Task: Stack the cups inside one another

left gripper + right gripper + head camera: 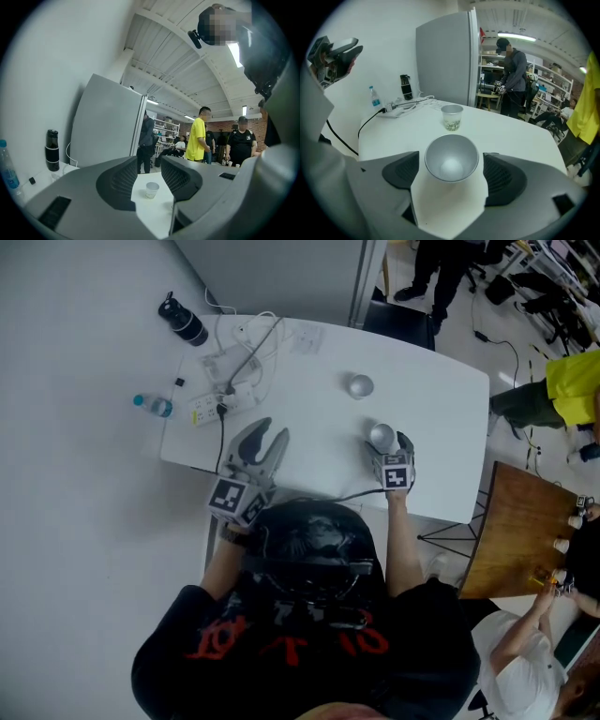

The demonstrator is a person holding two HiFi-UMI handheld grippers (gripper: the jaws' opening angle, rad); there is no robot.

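Two cups stand upright on the white table [441, 427]. The near silvery cup [381, 436] [451, 157] sits between the jaws of my right gripper [388, 442] [451, 165], which is open, with a narrow gap on each side of the cup. The far cup [359, 385] [452, 117] [152, 189], with a faint printed pattern, stands alone farther back. My left gripper [267, 439] [149, 176] hovers open over the table's left part with nothing between its jaws, pointing roughly level toward the far cup.
A power strip with cables [220, 395] lies at the table's back left. A black bottle [183, 322] and a water bottle [153, 405] stand on the floor beyond it. A wooden table [516, 531] and people are at the right.
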